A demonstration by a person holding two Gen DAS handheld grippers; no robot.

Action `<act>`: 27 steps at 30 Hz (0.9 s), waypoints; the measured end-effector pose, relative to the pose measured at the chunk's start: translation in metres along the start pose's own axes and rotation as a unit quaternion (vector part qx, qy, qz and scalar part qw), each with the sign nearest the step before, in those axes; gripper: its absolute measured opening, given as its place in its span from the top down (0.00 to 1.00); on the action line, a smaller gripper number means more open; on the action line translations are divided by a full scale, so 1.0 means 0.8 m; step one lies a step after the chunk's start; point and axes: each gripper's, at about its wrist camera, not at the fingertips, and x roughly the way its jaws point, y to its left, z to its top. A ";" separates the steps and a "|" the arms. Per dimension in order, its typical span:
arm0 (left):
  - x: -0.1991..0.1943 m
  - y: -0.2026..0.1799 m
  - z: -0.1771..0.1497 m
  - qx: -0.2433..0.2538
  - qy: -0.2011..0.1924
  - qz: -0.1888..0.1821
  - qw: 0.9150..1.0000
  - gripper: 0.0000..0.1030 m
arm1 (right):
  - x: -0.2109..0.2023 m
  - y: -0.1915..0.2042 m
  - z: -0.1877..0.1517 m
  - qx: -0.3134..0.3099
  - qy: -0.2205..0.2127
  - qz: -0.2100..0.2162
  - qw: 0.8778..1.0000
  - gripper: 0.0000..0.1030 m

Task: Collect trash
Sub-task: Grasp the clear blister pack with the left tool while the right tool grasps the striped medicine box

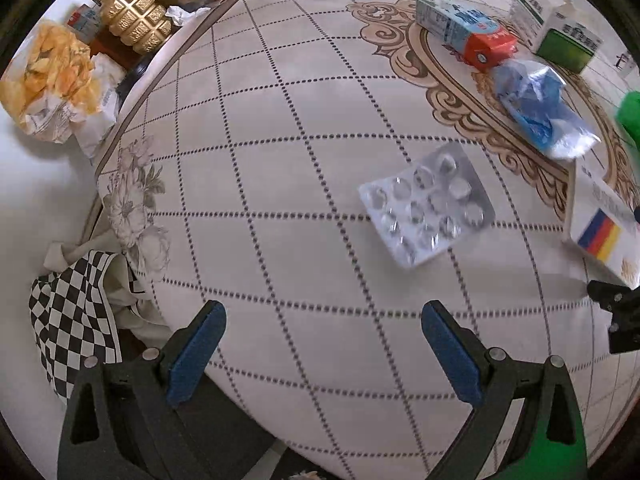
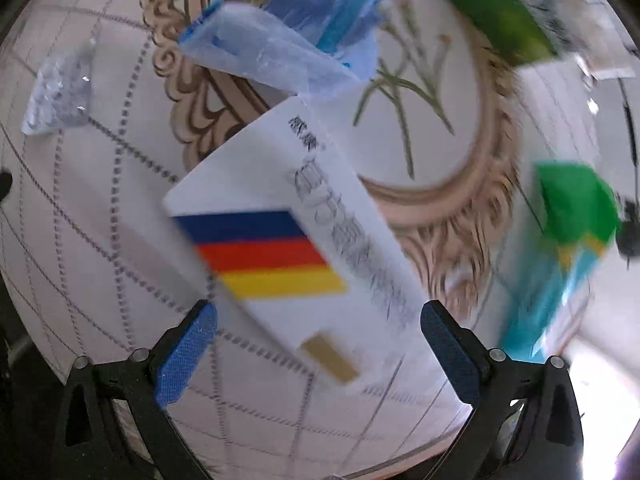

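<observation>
Trash lies on a patterned round table (image 1: 280, 160). In the left wrist view, a silver empty pill blister (image 1: 426, 202) lies ahead of my open, empty left gripper (image 1: 322, 316). Beyond it are a crumpled blue plastic bag (image 1: 536, 104), a blue-and-red carton (image 1: 464, 30) and a white-and-green box (image 1: 560, 36). In the right wrist view, my open right gripper (image 2: 318, 316) hovers just over a white box with blue, red and yellow stripes (image 2: 288, 240). The blue bag (image 2: 288, 36) and the blister (image 2: 60, 88) lie beyond it.
A green-and-teal box (image 2: 568, 248) lies to the right in the right wrist view. Off the table's left edge are a gold bottle (image 1: 132, 16), crumpled yellow wrapping (image 1: 56, 80) and a checkered cloth (image 1: 76, 312). The right gripper's black body (image 1: 620, 312) shows at the right edge.
</observation>
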 end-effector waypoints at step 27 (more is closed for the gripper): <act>0.074 0.001 0.092 -0.228 0.175 -0.126 0.950 0.06 | -0.042 -0.146 -0.061 0.320 -0.073 0.076 0.941 0.02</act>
